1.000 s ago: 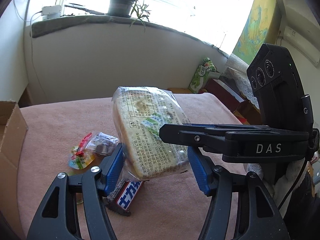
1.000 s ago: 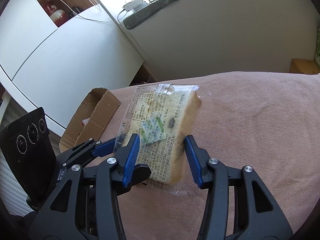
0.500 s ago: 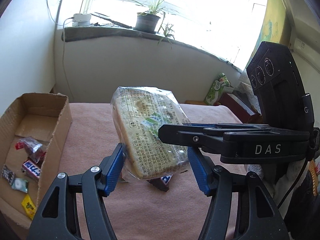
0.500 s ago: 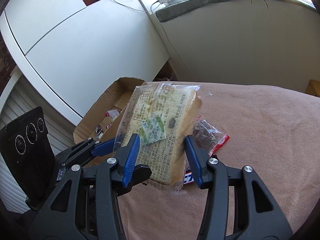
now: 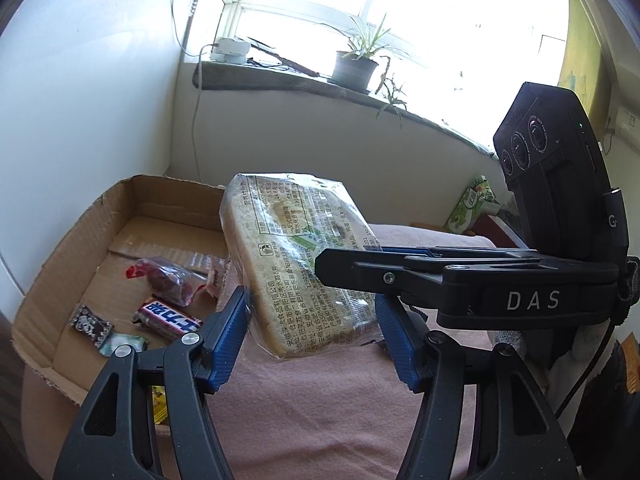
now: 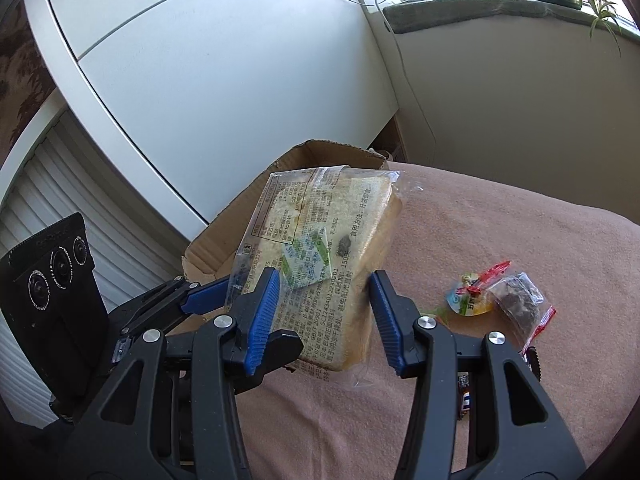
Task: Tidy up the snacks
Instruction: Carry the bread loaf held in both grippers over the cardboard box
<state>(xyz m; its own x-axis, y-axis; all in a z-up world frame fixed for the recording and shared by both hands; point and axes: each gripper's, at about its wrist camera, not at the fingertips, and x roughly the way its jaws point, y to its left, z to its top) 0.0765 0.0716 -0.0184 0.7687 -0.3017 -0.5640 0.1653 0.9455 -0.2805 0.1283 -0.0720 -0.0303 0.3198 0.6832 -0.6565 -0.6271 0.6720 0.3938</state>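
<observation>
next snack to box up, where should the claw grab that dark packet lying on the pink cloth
Take the dark packet across its bulging middle, straight from above: it lies flat on the pink cloth, with the round yellow packet close beside it.

Bread pack (image 5: 296,264) is blocking your view of cardboard box's (image 5: 60,280) right wall in left wrist view. Right gripper (image 5: 348,268) is covering pack's lower right face. Yellow wrapper (image 5: 159,406) is hiding behind finger. In right wrist view, frame edge is cutting off candy bar (image 6: 464,396); you're seeing label print too small to read.
</observation>
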